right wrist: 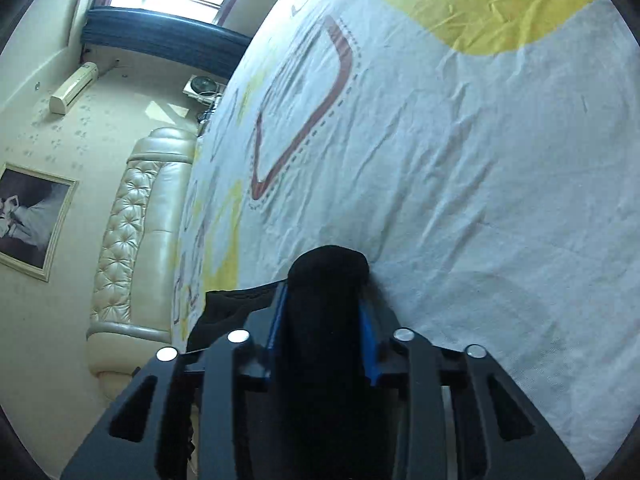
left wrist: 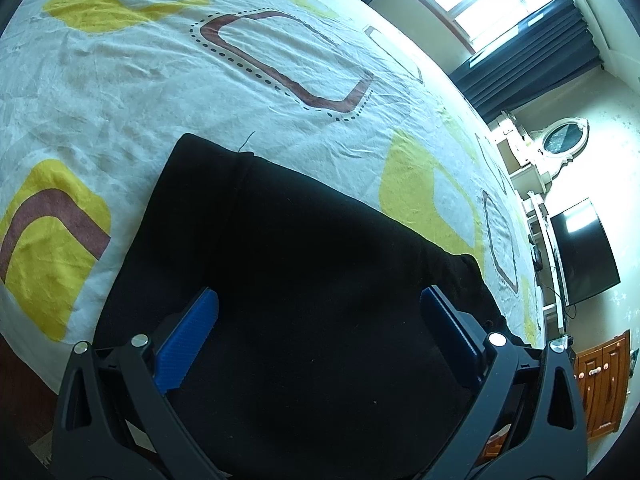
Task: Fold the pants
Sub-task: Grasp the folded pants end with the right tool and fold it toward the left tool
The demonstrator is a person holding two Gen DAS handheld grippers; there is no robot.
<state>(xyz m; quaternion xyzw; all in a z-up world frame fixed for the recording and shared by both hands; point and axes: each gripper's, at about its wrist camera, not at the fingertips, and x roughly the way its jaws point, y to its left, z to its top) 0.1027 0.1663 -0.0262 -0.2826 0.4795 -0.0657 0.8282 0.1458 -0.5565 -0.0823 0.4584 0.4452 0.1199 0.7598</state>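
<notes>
Black pants (left wrist: 304,280) lie folded flat on the bed sheet (left wrist: 160,92), filling the lower middle of the left wrist view. My left gripper (left wrist: 318,304) hovers just above them, jaws wide open, blue pads (left wrist: 192,336) apart and empty. In the right wrist view my right gripper (right wrist: 326,304) is shut on a thick bunch of the black pants (right wrist: 328,280), which bulges out past the fingertips just above the sheet (right wrist: 480,200).
The bed is covered by a white sheet with yellow and brown shapes. A padded headboard (right wrist: 132,240) lies to the left in the right wrist view. A TV (left wrist: 584,252), a mirror (left wrist: 564,138), a wooden cabinet (left wrist: 604,384) and a curtained window (left wrist: 496,4) stand beyond the bed's edge.
</notes>
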